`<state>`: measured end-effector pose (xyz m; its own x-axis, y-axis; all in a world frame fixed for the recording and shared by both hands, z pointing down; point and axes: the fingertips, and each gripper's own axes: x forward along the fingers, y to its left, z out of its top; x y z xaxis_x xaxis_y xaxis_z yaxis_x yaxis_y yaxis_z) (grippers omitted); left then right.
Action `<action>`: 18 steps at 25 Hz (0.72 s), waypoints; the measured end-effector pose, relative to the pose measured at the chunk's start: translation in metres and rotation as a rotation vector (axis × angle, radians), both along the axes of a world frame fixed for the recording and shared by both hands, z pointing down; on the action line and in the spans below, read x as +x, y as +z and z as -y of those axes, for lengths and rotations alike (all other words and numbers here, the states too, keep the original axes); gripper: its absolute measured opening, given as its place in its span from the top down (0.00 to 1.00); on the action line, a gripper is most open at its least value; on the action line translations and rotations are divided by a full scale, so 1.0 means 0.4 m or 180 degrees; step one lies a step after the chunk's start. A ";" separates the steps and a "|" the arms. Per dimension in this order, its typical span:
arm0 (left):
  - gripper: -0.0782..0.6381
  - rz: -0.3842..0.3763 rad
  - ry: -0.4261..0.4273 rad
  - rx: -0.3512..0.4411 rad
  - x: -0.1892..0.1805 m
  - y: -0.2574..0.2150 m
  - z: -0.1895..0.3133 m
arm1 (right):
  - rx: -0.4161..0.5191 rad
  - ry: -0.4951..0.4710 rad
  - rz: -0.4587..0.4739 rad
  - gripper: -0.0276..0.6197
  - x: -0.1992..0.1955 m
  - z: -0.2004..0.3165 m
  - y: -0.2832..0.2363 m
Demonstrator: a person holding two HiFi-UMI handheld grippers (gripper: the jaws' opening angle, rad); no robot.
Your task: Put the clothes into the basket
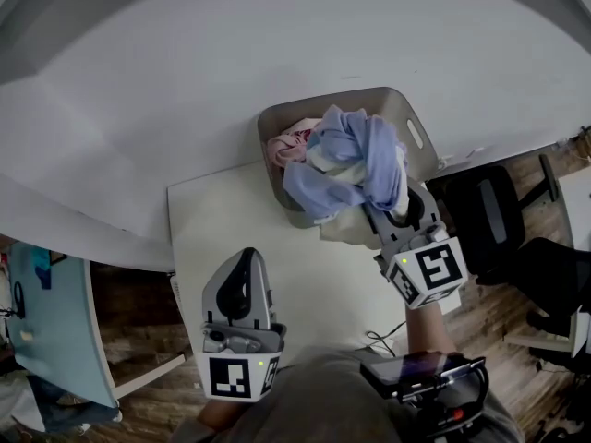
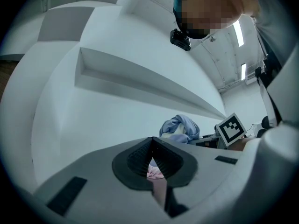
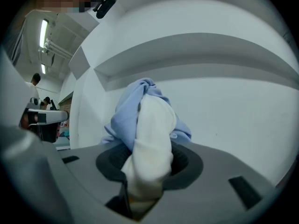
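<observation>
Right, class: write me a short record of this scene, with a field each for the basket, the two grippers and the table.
basket: grey, at the table's far edge, a pink garment inside
right gripper: fingers shut on a blue and white bundle, held over the basket
left gripper: fingers together, nothing held, above the table
table: white
</observation>
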<state>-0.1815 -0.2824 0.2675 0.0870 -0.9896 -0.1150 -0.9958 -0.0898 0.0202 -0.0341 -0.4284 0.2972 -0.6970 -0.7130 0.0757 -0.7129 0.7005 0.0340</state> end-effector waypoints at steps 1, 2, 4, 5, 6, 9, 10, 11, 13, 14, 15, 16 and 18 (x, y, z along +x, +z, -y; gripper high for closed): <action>0.88 -0.0003 -0.0016 -0.0003 -0.002 0.000 0.004 | -0.0018 -0.0009 -0.0015 0.70 -0.003 0.008 0.003; 0.88 -0.0006 -0.0036 -0.0004 -0.005 0.000 0.009 | -0.0037 -0.0020 -0.0032 0.70 -0.008 0.018 0.008; 0.88 -0.0011 -0.0085 -0.0011 -0.012 0.003 0.022 | -0.0084 -0.0035 -0.0082 0.70 -0.018 0.043 0.024; 0.88 -0.0015 -0.0113 -0.0020 -0.015 0.005 0.029 | -0.0117 -0.0034 -0.0116 0.69 -0.023 0.059 0.035; 0.88 -0.0020 -0.0143 -0.0031 -0.019 0.007 0.036 | -0.0159 -0.0031 -0.0158 0.67 -0.029 0.075 0.047; 0.88 -0.0036 -0.0229 -0.0056 -0.033 0.014 0.051 | -0.0284 -0.0053 -0.0303 0.55 -0.048 0.122 0.078; 0.88 -0.0040 -0.0252 -0.0055 -0.038 0.015 0.054 | -0.0298 -0.0071 -0.0341 0.51 -0.054 0.131 0.081; 0.88 -0.0044 -0.0271 -0.0057 -0.042 0.017 0.056 | -0.0293 -0.0088 -0.0360 0.48 -0.060 0.136 0.080; 0.88 -0.0053 -0.0295 -0.0073 -0.048 0.023 0.057 | -0.0257 -0.0107 -0.0335 0.48 -0.066 0.137 0.072; 0.88 -0.0057 -0.0295 -0.0079 -0.048 0.025 0.057 | -0.0244 -0.0108 -0.0310 0.48 -0.065 0.136 0.069; 0.88 -0.0058 -0.0287 -0.0079 -0.046 0.026 0.057 | -0.0238 -0.0102 -0.0290 0.48 -0.062 0.135 0.068; 0.88 -0.0056 -0.0274 -0.0074 -0.042 0.026 0.058 | -0.0238 -0.0089 -0.0276 0.49 -0.057 0.135 0.067; 0.88 -0.0046 -0.0240 -0.0053 -0.033 0.020 0.059 | -0.0244 -0.0054 -0.0258 0.50 -0.043 0.130 0.070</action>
<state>-0.1948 -0.3060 0.2755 0.0104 -0.9950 -0.0991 -0.9993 -0.0140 0.0354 -0.0514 -0.4804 0.3251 -0.6984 -0.6911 0.1861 -0.6979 0.7152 0.0368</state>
